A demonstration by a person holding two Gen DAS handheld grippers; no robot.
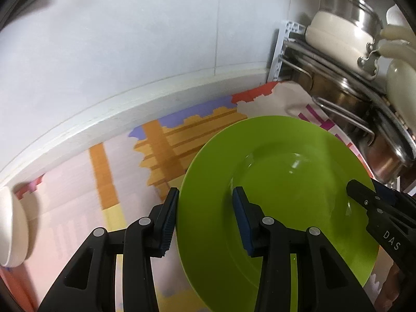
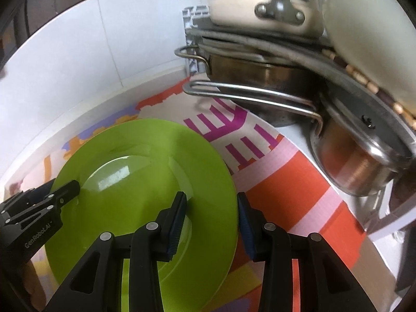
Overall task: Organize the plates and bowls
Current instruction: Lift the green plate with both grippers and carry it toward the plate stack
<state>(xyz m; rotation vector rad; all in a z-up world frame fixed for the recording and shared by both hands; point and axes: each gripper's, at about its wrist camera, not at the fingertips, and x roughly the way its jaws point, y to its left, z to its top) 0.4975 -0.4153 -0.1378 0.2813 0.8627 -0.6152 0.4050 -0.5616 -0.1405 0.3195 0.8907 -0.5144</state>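
A lime green plate [image 1: 280,182] lies over a colourful patterned mat; it also shows in the right wrist view [image 2: 145,176]. My left gripper [image 1: 205,202] is open, its jaws astride the plate's left rim. My right gripper [image 2: 212,208] is open, its jaws astride the plate's right rim. The right gripper also shows at the plate's right side in the left wrist view [image 1: 364,197], and the left gripper at its left side in the right wrist view [image 2: 62,192]. I cannot tell whether the plate rests on the mat or is lifted.
Stacked steel pots with handles [image 2: 273,85] and a cream lidded pot [image 1: 340,33] stand at the right. A white wall and ledge [image 1: 130,98] run behind the mat [image 2: 299,182]. A cream bowl [image 1: 10,228] sits at the far left.
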